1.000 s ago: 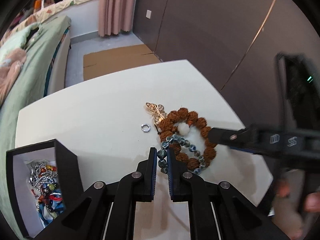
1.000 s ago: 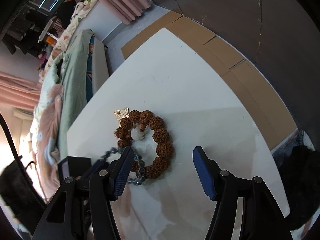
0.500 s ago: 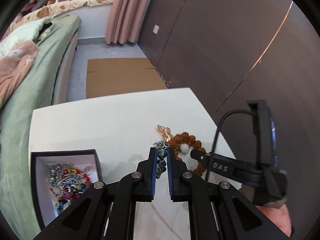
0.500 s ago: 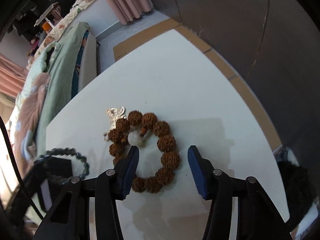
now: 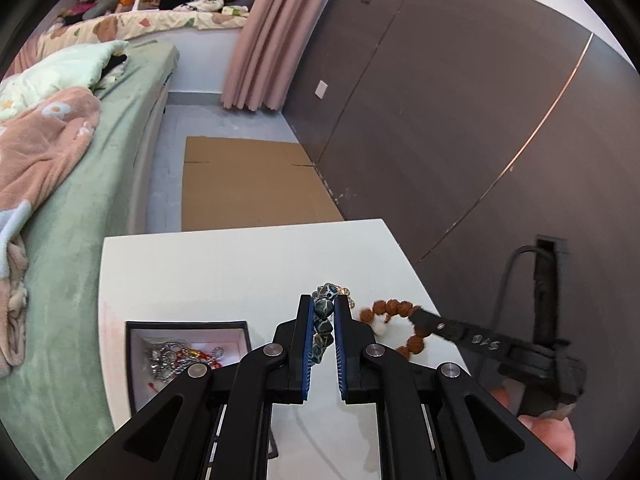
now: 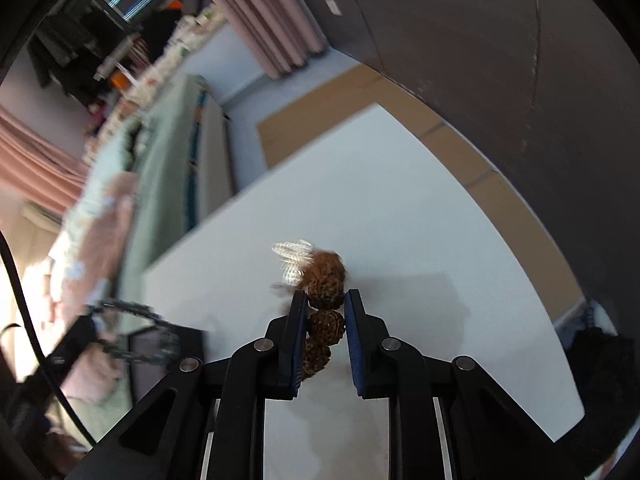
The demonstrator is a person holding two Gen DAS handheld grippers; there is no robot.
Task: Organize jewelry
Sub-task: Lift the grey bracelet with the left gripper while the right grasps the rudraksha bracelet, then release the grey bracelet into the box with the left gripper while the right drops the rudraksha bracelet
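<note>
My left gripper (image 5: 323,306) is shut on a dark blue-green bead bracelet (image 5: 325,320) and holds it above the white table (image 5: 224,272), just right of the open black jewelry box (image 5: 188,356). The bracelet shows blurred in the right wrist view (image 6: 136,336). My right gripper (image 6: 326,300) is shut on the brown rough-seed bracelet (image 6: 326,300); the same bracelet (image 5: 394,308) lies on the table in the left wrist view, with a white bead (image 5: 380,325). A gold leaf ornament (image 6: 294,260) lies blurred just beyond it.
The box holds a silver chain and several coloured pieces (image 5: 176,360). A green bed (image 5: 80,184) runs along the table's left side. A dark wall (image 5: 460,120) stands to the right. Cardboard (image 5: 248,184) lies on the floor beyond the table.
My left gripper lifted the blue-green bracelet off the table and moved left toward the box. My right gripper moved forward and closed on the brown seed bracelet.
</note>
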